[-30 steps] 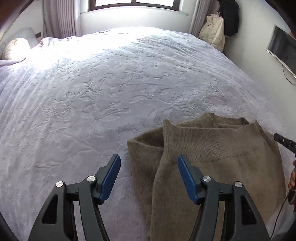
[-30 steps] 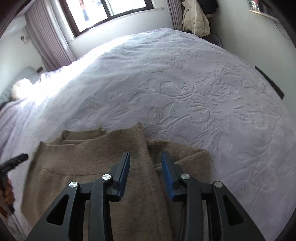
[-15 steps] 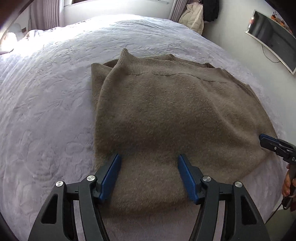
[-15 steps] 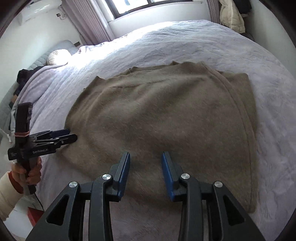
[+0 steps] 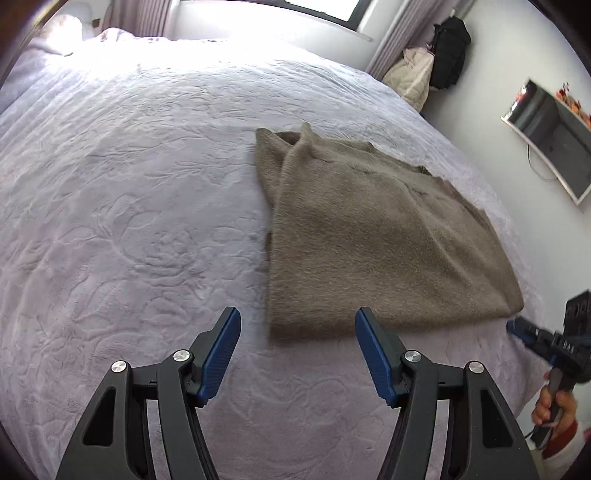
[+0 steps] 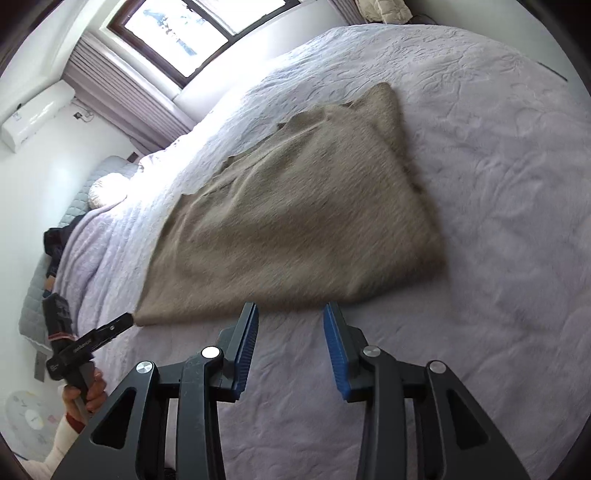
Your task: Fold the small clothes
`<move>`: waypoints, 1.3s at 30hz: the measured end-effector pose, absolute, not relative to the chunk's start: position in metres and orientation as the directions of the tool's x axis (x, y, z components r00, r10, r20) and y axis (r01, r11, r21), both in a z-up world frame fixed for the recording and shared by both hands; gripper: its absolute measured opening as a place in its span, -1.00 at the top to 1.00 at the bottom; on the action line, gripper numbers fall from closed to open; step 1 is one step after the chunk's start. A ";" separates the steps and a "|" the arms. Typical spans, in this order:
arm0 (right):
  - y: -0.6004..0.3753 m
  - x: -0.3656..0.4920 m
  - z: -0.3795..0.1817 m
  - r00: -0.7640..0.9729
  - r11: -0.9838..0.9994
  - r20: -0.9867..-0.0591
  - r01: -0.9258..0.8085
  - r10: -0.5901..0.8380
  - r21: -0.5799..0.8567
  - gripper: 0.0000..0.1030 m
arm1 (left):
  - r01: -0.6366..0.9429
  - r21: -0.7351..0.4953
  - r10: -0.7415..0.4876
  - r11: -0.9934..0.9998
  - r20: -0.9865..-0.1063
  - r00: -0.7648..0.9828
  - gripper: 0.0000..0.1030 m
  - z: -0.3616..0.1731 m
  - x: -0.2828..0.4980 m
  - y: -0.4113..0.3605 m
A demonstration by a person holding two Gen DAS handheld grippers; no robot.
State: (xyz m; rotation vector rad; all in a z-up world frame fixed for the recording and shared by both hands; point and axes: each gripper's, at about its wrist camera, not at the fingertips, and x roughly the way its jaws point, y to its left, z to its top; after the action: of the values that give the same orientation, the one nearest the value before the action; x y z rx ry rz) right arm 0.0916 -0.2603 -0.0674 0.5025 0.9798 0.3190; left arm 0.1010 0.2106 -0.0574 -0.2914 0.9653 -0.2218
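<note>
A brown knit sweater [image 5: 376,236] lies folded flat on the white embossed bedspread [image 5: 129,221]; it also shows in the right wrist view [image 6: 295,221]. My left gripper [image 5: 297,332] is open and empty, just in front of the sweater's near hem. My right gripper [image 6: 290,328] is open and empty, just short of the sweater's near edge. In the left wrist view the right gripper [image 5: 517,328] shows at the sweater's near right corner. In the right wrist view the left gripper [image 6: 127,319] shows at the sweater's near left corner.
The bedspread [image 6: 498,221] spreads around the sweater. A window [image 6: 184,33] and curtains stand at the far side. A pillow [image 6: 107,188] lies at the bed's head. Jackets [image 5: 417,77] hang by the right wall, near a wall screen [image 5: 550,136].
Both grippers have pulled back from over the sweater to just in front of its near edge. The sweater lies flat, folded narrower than before. Both stay open.
</note>
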 end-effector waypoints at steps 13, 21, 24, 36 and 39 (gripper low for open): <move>-0.198 0.076 -0.074 0.442 0.817 -0.710 -0.104 0.548 0.567 0.21 | 0.140 -0.399 -0.414 0.906 -0.768 0.488 0.80 -0.073 0.125 0.206; -0.177 0.077 -0.090 0.400 0.814 -0.722 -0.121 0.564 0.568 0.21 | 0.093 -0.350 -0.346 0.932 -0.781 0.520 0.85 -0.082 0.107 0.210; -0.174 0.072 -0.092 0.411 0.837 -0.738 -0.142 0.536 0.529 0.21 | 0.052 -0.308 -0.285 0.950 -0.788 0.546 0.85 -0.077 0.101 0.203; -0.165 0.073 -0.097 0.430 0.859 -0.751 -0.146 0.501 0.490 0.18 | -0.049 -0.184 -0.122 0.982 -0.805 0.581 -0.56 -0.068 0.077 0.193; -0.163 0.072 -0.097 0.434 0.860 -0.749 -0.147 0.500 0.489 0.15 | -0.072 -0.191 -0.115 0.979 -0.809 0.576 -0.56 -0.069 0.072 0.195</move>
State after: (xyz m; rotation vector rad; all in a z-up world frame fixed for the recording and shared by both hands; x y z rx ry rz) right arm 0.0719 -0.1630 -0.0970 0.3787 1.0510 0.4153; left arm 0.0720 0.1950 -0.0686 -0.2117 0.9589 -0.0258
